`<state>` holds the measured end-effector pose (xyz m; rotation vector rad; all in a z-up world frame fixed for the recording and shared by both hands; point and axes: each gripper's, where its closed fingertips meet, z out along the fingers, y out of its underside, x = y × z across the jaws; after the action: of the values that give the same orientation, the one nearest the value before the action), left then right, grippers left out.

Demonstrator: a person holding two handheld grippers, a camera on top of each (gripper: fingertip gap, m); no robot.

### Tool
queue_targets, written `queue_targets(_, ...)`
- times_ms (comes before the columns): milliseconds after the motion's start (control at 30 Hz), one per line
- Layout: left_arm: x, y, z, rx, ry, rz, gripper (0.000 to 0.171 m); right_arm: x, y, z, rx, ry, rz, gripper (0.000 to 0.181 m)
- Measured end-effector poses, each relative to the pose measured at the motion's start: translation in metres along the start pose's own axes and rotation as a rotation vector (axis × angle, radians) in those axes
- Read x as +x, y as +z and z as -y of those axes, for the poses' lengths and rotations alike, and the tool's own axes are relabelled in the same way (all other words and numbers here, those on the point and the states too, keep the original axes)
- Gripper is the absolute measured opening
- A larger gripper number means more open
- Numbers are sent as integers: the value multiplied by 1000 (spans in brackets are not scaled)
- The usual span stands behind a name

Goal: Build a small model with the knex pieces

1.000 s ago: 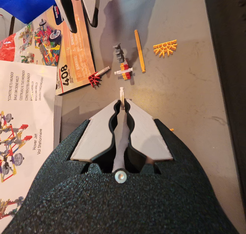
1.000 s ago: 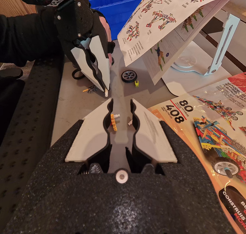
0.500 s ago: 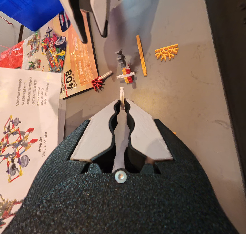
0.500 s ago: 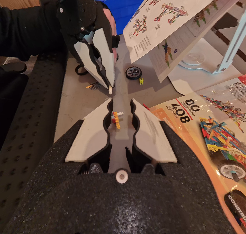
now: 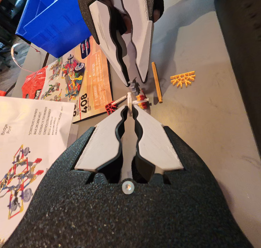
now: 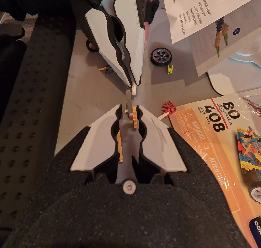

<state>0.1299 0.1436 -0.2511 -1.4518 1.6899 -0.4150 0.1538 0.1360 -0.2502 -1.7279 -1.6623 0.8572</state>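
My left gripper (image 5: 130, 107) is shut on a short white rod (image 5: 129, 99) that sticks out past its tips. It also shows in the right wrist view (image 6: 133, 84), with the rod (image 6: 133, 90). A small assembly of grey, yellow and red connectors on a white rod (image 5: 141, 99) lies on the grey table just ahead. My right gripper (image 6: 129, 108) is open and straddles this assembly (image 6: 131, 114), its right finger against the yellow connector. In the left wrist view the right gripper (image 5: 135, 83) comes down from above, its tips around the grey piece. The white rod's tip is just short of the grey piece.
Nearby lie a yellow rod (image 5: 156, 82), a yellow fan connector (image 5: 182, 78), a red connector on a white rod (image 6: 169, 108), a wheel (image 6: 161, 57) and a yellow-green clip (image 6: 170, 69). An orange box (image 5: 90, 77), an instruction sheet (image 5: 28, 142) and a blue bin (image 5: 53, 23) are there too. A black perforated mat (image 6: 35, 85) borders the table. Both grippers' tips are close together, under 4 cm apart. The left tips stand about 11 cm off the yellow-green clip (image 6: 170, 69).
My right gripper has come down over the connector assembly and its jaws have narrowed slightly. My left gripper, still holding the white rod, has moved closer to the assembly.
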Motion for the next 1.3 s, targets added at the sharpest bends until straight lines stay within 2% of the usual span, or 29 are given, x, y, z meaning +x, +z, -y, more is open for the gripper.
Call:
queue_targets(400,14,11,9,28,-9,-50,5,9,0,-8,-40,-2,-53,10)
queue_targets(1300,21,-1,15,7,-5,-86,5,9,6,-5,-37,20,-48,15)
